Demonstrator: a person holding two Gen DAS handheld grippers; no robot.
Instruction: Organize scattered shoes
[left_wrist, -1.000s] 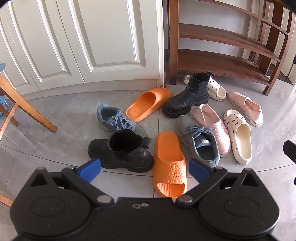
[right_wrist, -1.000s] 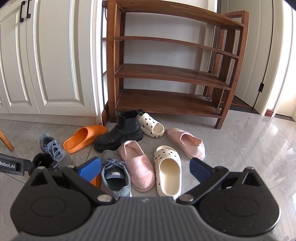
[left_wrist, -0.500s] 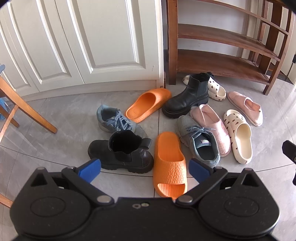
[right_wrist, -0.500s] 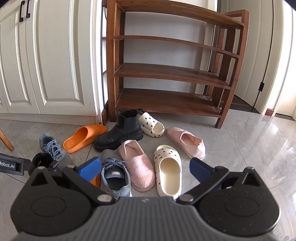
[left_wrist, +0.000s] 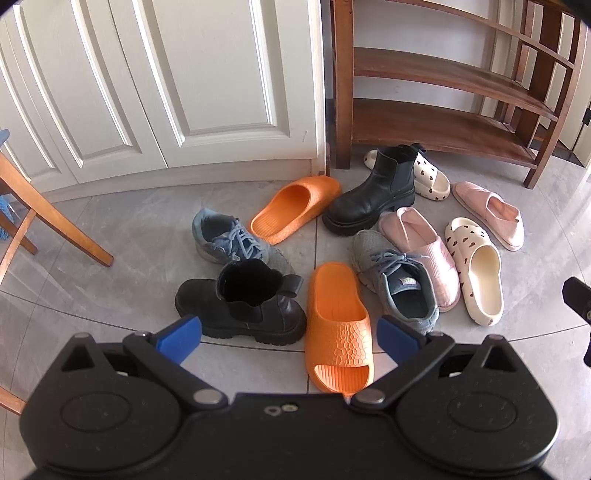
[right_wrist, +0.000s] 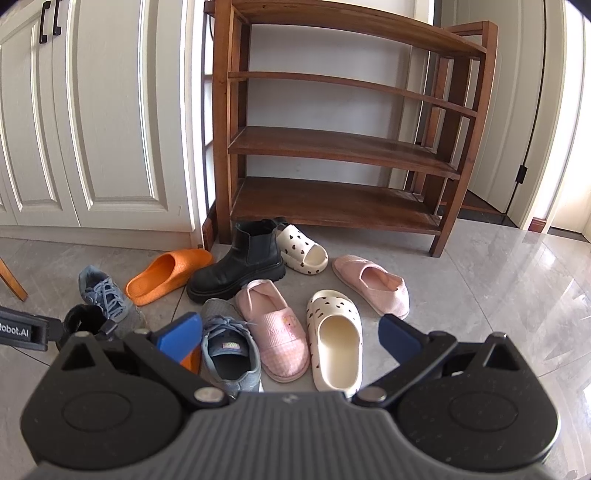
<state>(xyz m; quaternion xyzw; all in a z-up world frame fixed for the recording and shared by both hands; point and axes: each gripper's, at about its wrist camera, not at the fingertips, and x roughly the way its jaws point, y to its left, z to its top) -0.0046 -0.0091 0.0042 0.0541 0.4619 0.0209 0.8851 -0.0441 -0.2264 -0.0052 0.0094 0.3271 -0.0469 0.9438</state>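
Both tongs hover agape over shoes

The left gripper has a matte black body with two round lobes, silver pivot screws on black linkage arms, and blue pads. The right gripper matches it, but its centre housing is ribbed grey. At the right view's left edge, a black bar reads "Robot.AI".
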